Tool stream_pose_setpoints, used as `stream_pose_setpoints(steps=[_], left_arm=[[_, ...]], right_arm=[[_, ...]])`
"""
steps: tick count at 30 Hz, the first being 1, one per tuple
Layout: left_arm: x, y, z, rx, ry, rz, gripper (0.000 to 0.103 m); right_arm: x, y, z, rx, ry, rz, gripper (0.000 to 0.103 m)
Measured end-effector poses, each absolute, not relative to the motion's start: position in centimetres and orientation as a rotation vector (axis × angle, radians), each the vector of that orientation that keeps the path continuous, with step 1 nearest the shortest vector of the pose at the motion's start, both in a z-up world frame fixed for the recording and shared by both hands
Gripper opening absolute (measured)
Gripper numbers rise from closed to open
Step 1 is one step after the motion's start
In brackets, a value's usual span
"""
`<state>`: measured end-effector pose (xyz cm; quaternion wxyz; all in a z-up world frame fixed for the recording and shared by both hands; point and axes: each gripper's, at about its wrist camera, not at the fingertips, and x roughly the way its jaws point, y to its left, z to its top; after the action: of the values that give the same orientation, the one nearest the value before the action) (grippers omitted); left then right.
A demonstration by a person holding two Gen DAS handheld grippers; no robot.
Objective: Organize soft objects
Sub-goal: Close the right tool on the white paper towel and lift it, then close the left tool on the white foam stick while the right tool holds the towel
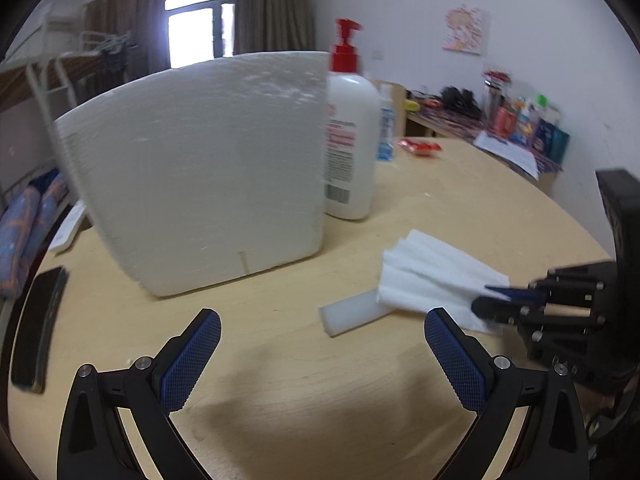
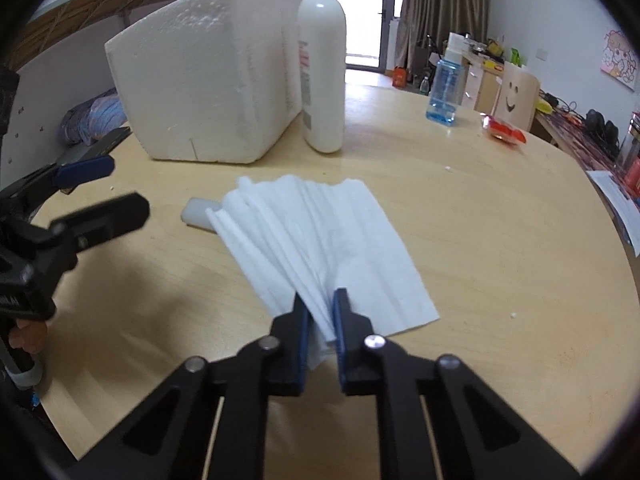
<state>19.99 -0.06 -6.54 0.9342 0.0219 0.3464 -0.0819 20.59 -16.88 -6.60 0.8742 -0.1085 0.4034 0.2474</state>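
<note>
My right gripper (image 2: 320,308) pinches the pleated white tissue sheet (image 2: 320,236); at nine o'clock my left gripper (image 2: 116,188) stands spread, empty.

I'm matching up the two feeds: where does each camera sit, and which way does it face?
Left wrist: on the open left gripper, looking across the table at the foam box; the right gripper shows at right.
Right wrist: on the right gripper, shut on the white tissue; the left gripper shows at left.
Shared: tissue, foam box, pump bottle.

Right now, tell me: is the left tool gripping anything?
No, the left tool stands wide open over bare table, nothing between its pads.
</note>
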Motion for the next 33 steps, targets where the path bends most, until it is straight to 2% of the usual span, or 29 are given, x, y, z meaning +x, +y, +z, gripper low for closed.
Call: stream_pose_setpoints(steps=[19,31,33], left_arm=[[22.9,-2.4,-8.0,0.186,0.772,-0.359,0.101],[24.7,-2.4,-9.1,0.184,0.869,-0.46,0.077],[24.9,-2.5,-9.3,0.197,0.877,-0.486,0.075]], right_arm=[[19.7,-23.5,-4.1,-0.084,0.776,0.395,0.011],[19.0,-25.9,-4.3,-0.025,0.781,0.333,0.011],[18.8,-26.1,-4.3,-0.019,0.779,0.327,0.011]])
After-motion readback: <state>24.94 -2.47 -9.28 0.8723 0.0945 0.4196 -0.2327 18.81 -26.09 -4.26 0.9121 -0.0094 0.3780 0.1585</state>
